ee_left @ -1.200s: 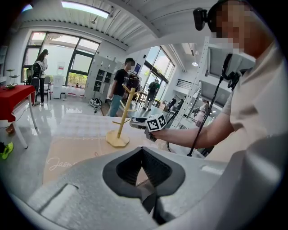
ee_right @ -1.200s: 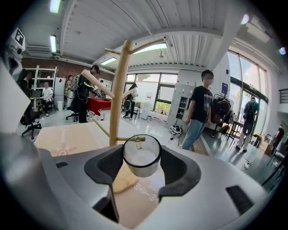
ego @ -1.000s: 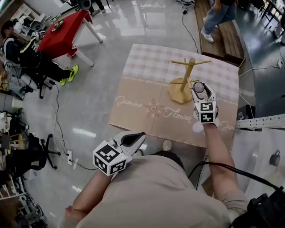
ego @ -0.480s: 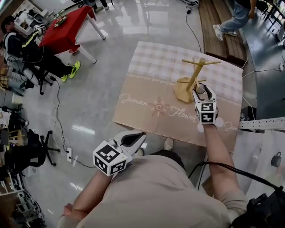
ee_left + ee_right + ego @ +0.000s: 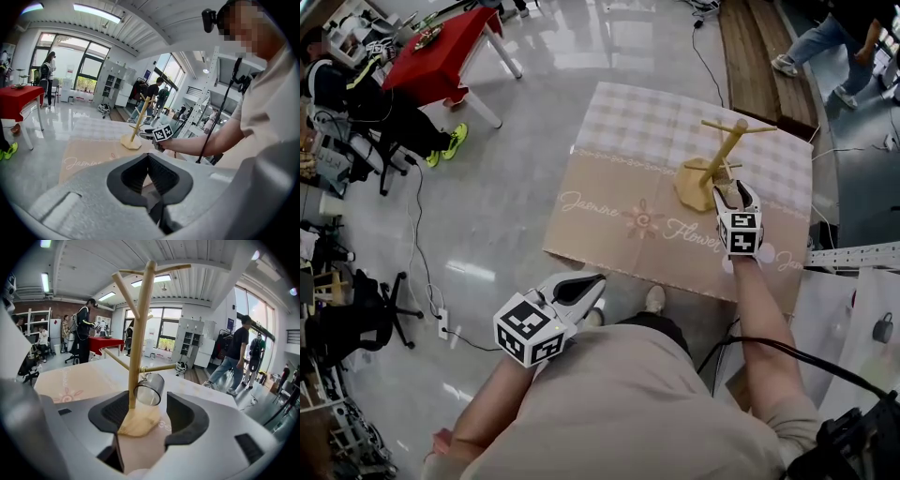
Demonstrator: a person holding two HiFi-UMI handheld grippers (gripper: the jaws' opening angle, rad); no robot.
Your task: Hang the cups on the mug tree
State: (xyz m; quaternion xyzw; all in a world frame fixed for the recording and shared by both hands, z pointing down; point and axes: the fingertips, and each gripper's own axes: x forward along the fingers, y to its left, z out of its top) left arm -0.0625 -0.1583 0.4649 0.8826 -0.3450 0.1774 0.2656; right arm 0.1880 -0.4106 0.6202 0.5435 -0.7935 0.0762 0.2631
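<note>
Right gripper view, cup (image 5: 150, 389) on mug tree (image 5: 137, 333), right tool (image 5: 146, 405) jaws apart

- Tablecloth (image 5: 623, 131): "Jasmine" in pale cursive script, left of a small flower emblem (image 5: 643, 219)
- Same tablecloth: "Flower" in matching script, right of that emblem
- Nothing else can be read

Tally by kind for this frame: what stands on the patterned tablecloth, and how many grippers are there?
mug tree: 1
glass cup, hanging on a lower branch: 1
grippers: 2, left gripper and right gripper
Total: 4
</note>
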